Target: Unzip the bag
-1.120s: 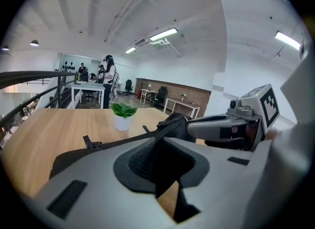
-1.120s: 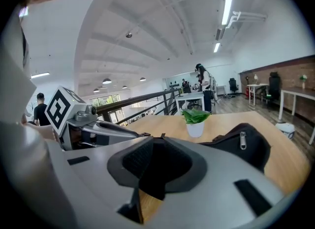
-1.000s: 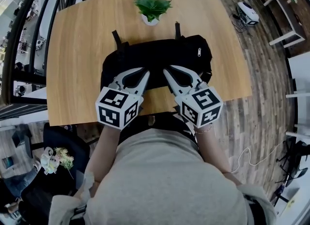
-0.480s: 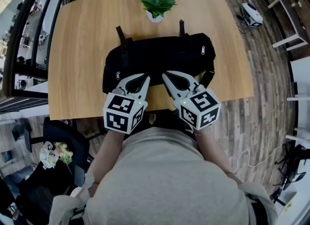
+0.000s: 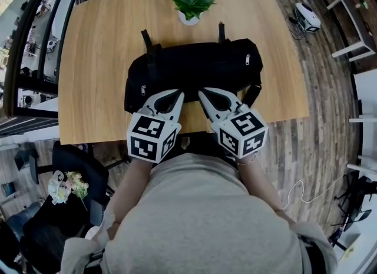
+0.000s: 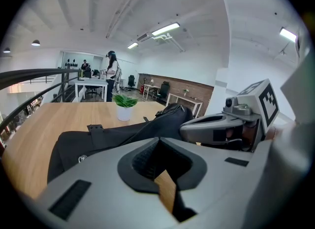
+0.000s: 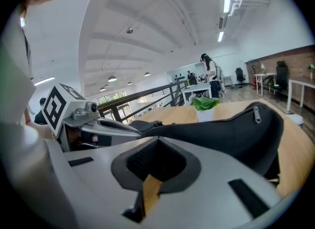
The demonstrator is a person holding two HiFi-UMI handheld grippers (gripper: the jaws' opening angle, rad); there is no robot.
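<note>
Bag: the black fabric bag (image 5: 194,69) lies zipped across the light wooden counter (image 5: 94,60), with its silver zipper pull (image 5: 247,60) at the far-right end.
Left side: my left gripper (image 5: 177,93) has its fingers pressed together on nothing, at the bag's near edge.
Right side: my right gripper (image 5: 202,93) is the same, closed and empty.
Risk 1: closed fingers would only nudge the pull, so I must open first.
Risk 2: with nothing bracing it, the bag could slide when I tug the pull.

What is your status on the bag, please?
Both shut, empty: left tool, right tool, tips at black bag near edge. Bag looks closed, zipper pull at right end. Nothing in the way.
</note>
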